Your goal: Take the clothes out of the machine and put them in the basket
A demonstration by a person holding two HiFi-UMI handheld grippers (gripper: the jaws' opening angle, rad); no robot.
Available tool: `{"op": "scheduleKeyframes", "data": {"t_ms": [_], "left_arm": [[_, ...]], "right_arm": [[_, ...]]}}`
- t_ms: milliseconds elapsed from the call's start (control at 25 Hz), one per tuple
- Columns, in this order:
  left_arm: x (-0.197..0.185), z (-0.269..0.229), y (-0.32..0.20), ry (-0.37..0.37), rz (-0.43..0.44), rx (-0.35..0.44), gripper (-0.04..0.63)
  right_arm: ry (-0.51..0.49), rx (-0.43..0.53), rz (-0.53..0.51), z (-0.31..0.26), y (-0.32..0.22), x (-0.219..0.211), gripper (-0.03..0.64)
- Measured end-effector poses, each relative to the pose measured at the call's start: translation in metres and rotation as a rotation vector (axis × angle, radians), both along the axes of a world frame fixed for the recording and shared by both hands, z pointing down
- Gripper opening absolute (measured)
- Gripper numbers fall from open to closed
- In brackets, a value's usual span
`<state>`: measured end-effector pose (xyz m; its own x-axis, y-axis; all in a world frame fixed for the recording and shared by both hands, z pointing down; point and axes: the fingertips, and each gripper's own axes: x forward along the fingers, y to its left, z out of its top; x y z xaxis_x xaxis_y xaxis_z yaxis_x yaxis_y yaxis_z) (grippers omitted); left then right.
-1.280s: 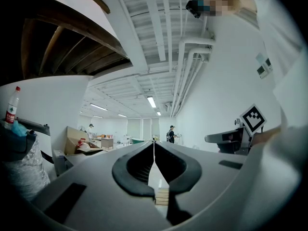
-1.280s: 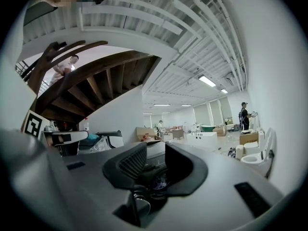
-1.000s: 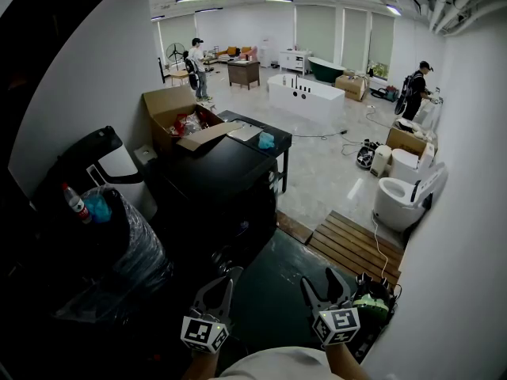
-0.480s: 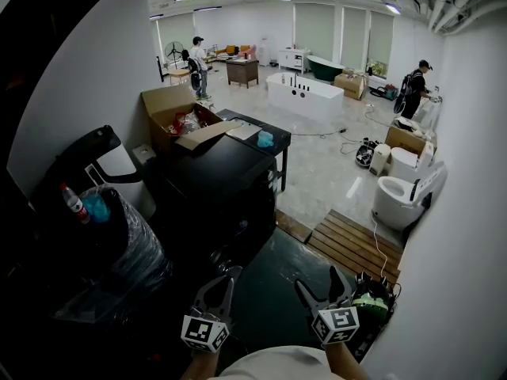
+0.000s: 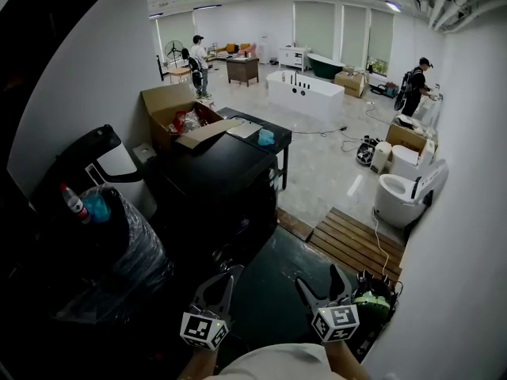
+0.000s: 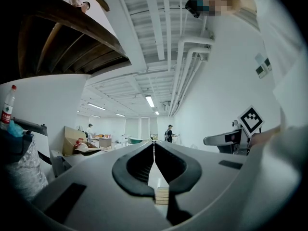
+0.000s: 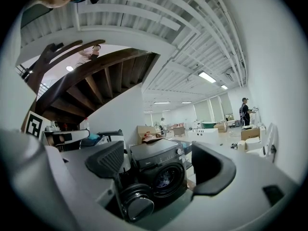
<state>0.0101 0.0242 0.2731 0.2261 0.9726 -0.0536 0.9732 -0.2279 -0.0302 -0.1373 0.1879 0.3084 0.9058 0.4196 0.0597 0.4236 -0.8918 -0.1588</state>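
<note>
The machine (image 5: 215, 187), a black front-loader, stands on the floor at about 11 o'clock from my two grippers, well apart from both. In the right gripper view its round door (image 7: 137, 204) hangs swung open at 7 o'clock of the drum mouth. Something pale shows inside the drum, but I cannot tell what it is.

My right gripper (image 5: 318, 279) has its jaws spread wide with nothing between them; the machine only shows through the gap, far beyond. My left gripper (image 5: 228, 275) has its jaws closed together, pads meeting, and nothing caught between them. Both grippers point level, side by side at 6 o'clock in the head view.

At 9 o'clock of the machine a bin (image 5: 119, 244) lined with a clear bag carries a bottle (image 5: 75, 203) at its rim. A cardboard box (image 5: 168, 108) sits at 12 o'clock behind the machine, with a black table (image 5: 261, 137) just beside it. At 3 o'clock lies a wooden slat platform (image 5: 352, 244), and a toilet (image 5: 400, 200) beyond that.
</note>
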Motion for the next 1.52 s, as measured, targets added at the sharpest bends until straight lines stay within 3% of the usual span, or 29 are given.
{"op": "scheduleKeyframes", "data": {"t_ms": [480, 880, 1280, 1520], "left_arm": [[0.018, 0.003, 0.011, 0.018, -0.020, 0.038, 0.021], [0.035, 0.012, 0.070, 0.002, -0.053, 0.071, 0.021], [0.059, 0.005, 0.169, -0.004, -0.174, 0.062, 0.021], [0.066, 0.009, 0.209, -0.011, -0.291, 0.041, 0.021]], "right_arm": [[0.007, 0.020, -0.007, 0.008, 0.021, 0.017, 0.426], [0.006, 0.044, -0.043, 0.014, 0.087, 0.043, 0.419], [-0.026, 0.032, -0.156, 0.009, 0.195, 0.080, 0.419], [-0.057, 0.019, -0.256, 0.012, 0.255, 0.105, 0.420]]}}
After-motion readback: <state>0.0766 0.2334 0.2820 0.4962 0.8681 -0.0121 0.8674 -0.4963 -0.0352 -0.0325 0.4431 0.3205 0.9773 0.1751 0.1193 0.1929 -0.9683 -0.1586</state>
